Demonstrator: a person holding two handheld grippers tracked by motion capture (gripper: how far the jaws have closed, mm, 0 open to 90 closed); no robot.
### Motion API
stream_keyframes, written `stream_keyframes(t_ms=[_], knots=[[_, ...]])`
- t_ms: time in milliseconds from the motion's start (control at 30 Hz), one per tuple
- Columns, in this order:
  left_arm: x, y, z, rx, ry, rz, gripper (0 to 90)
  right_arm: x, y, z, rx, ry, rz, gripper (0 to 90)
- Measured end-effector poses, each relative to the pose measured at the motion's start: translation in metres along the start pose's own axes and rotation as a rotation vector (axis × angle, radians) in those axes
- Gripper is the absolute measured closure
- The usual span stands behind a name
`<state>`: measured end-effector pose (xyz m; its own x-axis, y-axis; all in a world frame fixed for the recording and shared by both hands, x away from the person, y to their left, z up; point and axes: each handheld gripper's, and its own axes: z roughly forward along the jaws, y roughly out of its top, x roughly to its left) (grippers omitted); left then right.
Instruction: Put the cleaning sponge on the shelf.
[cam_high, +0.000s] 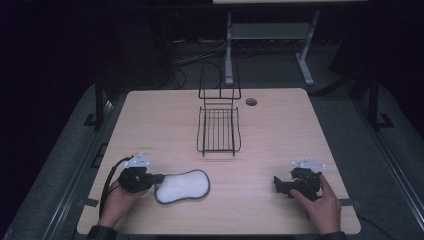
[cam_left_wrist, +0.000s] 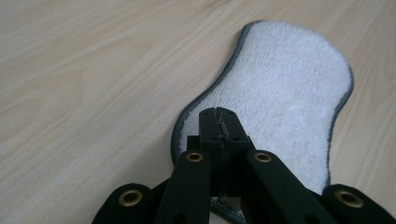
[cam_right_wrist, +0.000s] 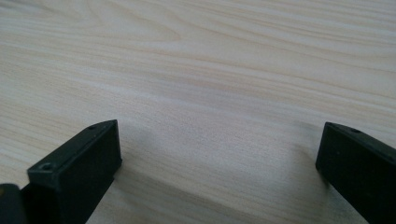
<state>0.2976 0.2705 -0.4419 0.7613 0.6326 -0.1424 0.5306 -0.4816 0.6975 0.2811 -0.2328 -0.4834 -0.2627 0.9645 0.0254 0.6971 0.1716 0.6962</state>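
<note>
Jaws of the left gripper (cam_left_wrist: 218, 122) are pressed together on the near edge of the white pad (cam_left_wrist: 280, 102), a flat terry piece with a grey stitched border and a waisted outline. In the left gripper view the grey hem disappears between the two black tips, so the pinch looks made. From the high view the left gripper (cam_high: 159, 178) sits at the pad's left end, held by the left hand (cam_high: 119, 197), and the white pad (cam_high: 182, 186) lies flat on the surface (cam_high: 280, 130) at front left, not lifted.

Further back, near the middle of the surface, stands a black wire rack (cam_high: 218, 125) with an upright back frame and a barred tray; it holds nothing and stands well apart from the pad. If the rack is where the pad is meant to go, then only the grasp is done: lifting, carrying and setting down are all left.

Over on the right, the right gripper (cam_high: 280, 186) rests low by the front edge in the right hand (cam_high: 325, 202). In the right gripper view its jaws stand wide apart over bare wood, holding nothing.

No brand, label or readable writing appears on the pad, the rack or the grippers.
</note>
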Motion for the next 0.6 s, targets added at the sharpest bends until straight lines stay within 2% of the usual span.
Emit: stream_keyframes(t_ms=[100,167,233,267,333,433,600], knots=[[-0.004,0.009,-0.003,-0.04,-0.016,0.017,89.5,0.0,0.0,0.0,0.0,0.0,0.0,0.0],[-0.007,0.015,-0.002,-0.043,-0.031,0.037,89.5,0.0,0.0,0.0,0.0,0.0,0.0,0.0],[-0.008,0.018,0.0,-0.047,-0.038,0.037,89.5,0.0,0.0,0.0,0.0,0.0,0.0,0.0],[-0.01,0.025,0.004,-0.049,-0.047,0.05,89.5,0.0,0.0,0.0,0.0,0.0,0.0,0.0],[-0.01,0.029,0.006,-0.046,-0.054,0.056,89.6,0.0,0.0,0.0,0.0,0.0,0.0,0.0],[-0.016,0.042,0.017,-0.036,-0.076,0.086,89.5,0.0,0.0,0.0,0.0,0.0,0.0,0.0],[-0.024,0.054,0.033,-0.017,-0.102,0.123,89.6,0.0,0.0,0.0,0.0,0.0,0.0,0.0]])
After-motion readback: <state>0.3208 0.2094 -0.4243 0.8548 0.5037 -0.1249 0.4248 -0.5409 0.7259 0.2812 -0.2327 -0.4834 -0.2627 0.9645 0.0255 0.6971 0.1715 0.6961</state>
